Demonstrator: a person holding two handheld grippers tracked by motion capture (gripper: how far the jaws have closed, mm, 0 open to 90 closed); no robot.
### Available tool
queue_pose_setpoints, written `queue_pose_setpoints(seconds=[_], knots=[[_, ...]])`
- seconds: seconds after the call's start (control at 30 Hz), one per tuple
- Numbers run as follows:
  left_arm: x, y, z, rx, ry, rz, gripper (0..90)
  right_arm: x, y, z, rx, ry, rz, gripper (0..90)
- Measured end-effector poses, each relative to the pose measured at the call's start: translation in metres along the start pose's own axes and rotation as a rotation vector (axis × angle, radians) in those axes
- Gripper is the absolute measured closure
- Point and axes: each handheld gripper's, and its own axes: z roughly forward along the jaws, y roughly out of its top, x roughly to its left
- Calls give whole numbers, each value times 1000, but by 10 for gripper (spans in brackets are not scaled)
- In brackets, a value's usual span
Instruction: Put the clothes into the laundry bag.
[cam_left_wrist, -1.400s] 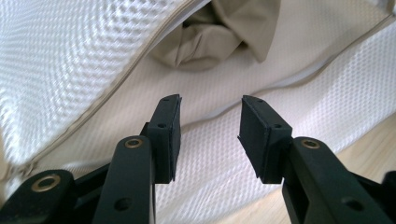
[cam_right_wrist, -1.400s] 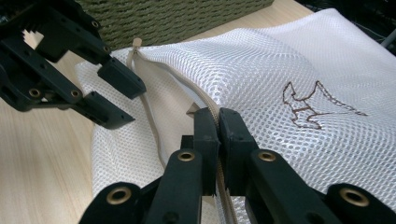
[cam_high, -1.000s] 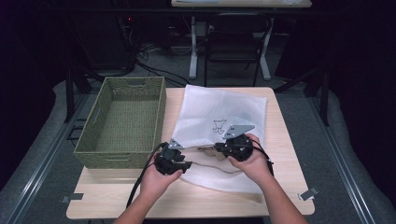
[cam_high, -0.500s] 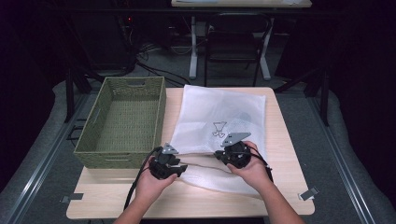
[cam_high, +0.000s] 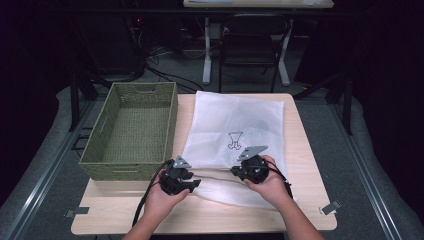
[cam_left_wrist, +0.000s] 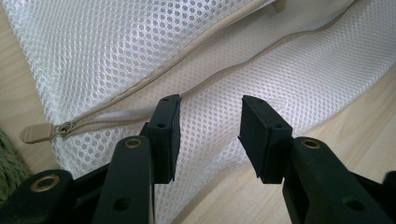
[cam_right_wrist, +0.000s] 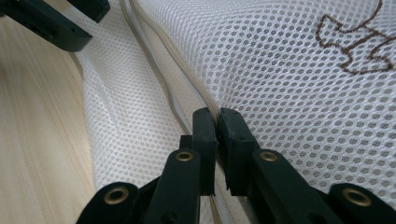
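A white mesh laundry bag (cam_high: 235, 130) with a beige zipper lies on the wooden table, just right of the green woven basket (cam_high: 131, 131). The right gripper (cam_right_wrist: 217, 116) pinches the bag's upper zipper edge; the left gripper (cam_left_wrist: 209, 122) hangs spread apart over the mesh beside the zipper pull (cam_left_wrist: 35, 133).

Right gripper (cam_right_wrist: 217, 116): jaws pinched onto the beige zipper edge (cam_right_wrist: 196, 84) of the white mesh bag (cam_right_wrist: 289, 93). Zipper open, two tapes running away toward upper left. Brown printed mark (cam_right_wrist: 359, 42) on mesh, upper right. Left gripper (cam_right_wrist: 60, 21) at top left, over the wooden table (cam_right_wrist: 37, 140).
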Motion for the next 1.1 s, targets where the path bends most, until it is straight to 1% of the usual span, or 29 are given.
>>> queue_pose_setpoints(seconds=[0.07,0.1,0.27,0.3,0.4,0.43,0.47,0.57,0.7,0.73,0.77,0.8,0.83,0.9,0.97,1.03,1.1], knots=[[1,-1,0,7,-1,-3,585,-1,-3,3,12,-1,-2,852],[2,-2,0,7,-2,-11,584,-2,-3,4,14,-2,0,852],[5,-4,-2,3,3,-8,584,-4,-7,8,21,0,5,850],[5,-5,-2,-1,2,-14,583,-4,-7,8,22,-2,4,850],[7,-7,-5,-13,9,-13,577,-4,-9,10,28,-1,5,849],[8,-7,-6,-10,6,-2,576,-4,-9,11,31,-3,5,849],[8,-8,-6,-21,10,-8,575,-4,-10,12,32,-1,10,847],[9,-9,-7,-33,3,-18,576,-4,-10,13,34,-3,7,846],[9,-10,-6,-40,3,-9,574,-3,-10,13,37,-1,5,837],[9,-10,-6,-47,0,-12,573,-3,-10,13,37,-1,2,829],[10,-10,-7,-43,-4,-1,573,-3,-10,12,36,-3,2,813],[10,-11,-8,-51,-4,1,572,-3,-10,12,35,-2,0,802],[11,-12,-8,-62,-5,-8,571,-2,-10,11,35,-4,4,781],[11,-13,-8,-66,-11,-18,567,-2,-10,9,31,-3,4,736],[12,-14,-8,-60,-10,-15,555,-2,-8,7,21,-3,4,689],[12,-15,-9,-58,-18,-27,545,-2,-6,6,20,5,6,627],[12,-16,-10,-64,-13,-33,535,0,-4,4,12,12,4,589]])
